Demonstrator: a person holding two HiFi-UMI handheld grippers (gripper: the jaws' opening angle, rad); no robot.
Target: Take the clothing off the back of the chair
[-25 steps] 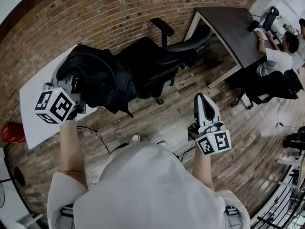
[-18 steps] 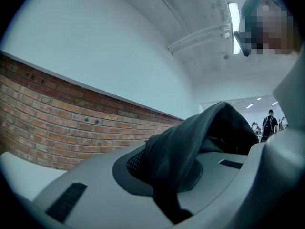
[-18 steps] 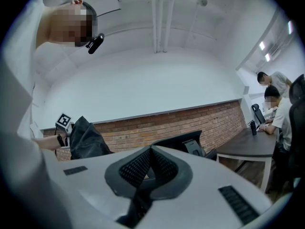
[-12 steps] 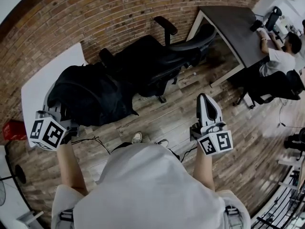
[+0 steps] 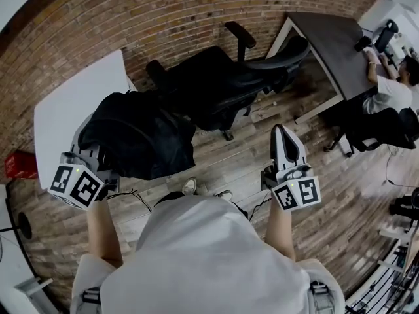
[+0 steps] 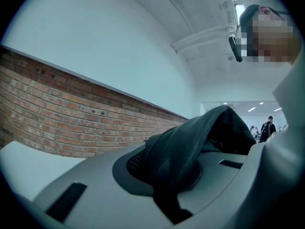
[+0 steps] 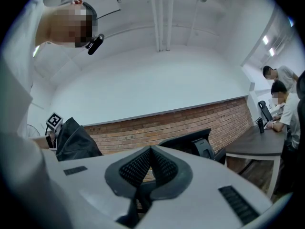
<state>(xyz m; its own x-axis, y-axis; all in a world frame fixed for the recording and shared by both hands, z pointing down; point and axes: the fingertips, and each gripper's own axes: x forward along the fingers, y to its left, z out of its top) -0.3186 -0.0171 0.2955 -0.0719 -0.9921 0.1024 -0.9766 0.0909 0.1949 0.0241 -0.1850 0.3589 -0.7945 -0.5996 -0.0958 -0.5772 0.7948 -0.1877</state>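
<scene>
- Now the black jacket (image 5: 139,136) hangs bunched from the left gripper (image 5: 89,154), spreading ahead of it and to its right, off the chair.
- That gripper's jaws are clamped tight on a fold of the jacket.
- The chair (image 5: 219,87) stands ahead of both grippers, roughly between them, with the jacket's edge just beside it.
- The right gripper (image 5: 281,135) is held well apart from the jacket, jaws pressed together on nothing.
- A white table (image 5: 65,113) lies ahead of the left gripper, a dark table (image 5: 330,38) ahead-right of the right one, and a brick wall (image 5: 131,21) beyond.
</scene>
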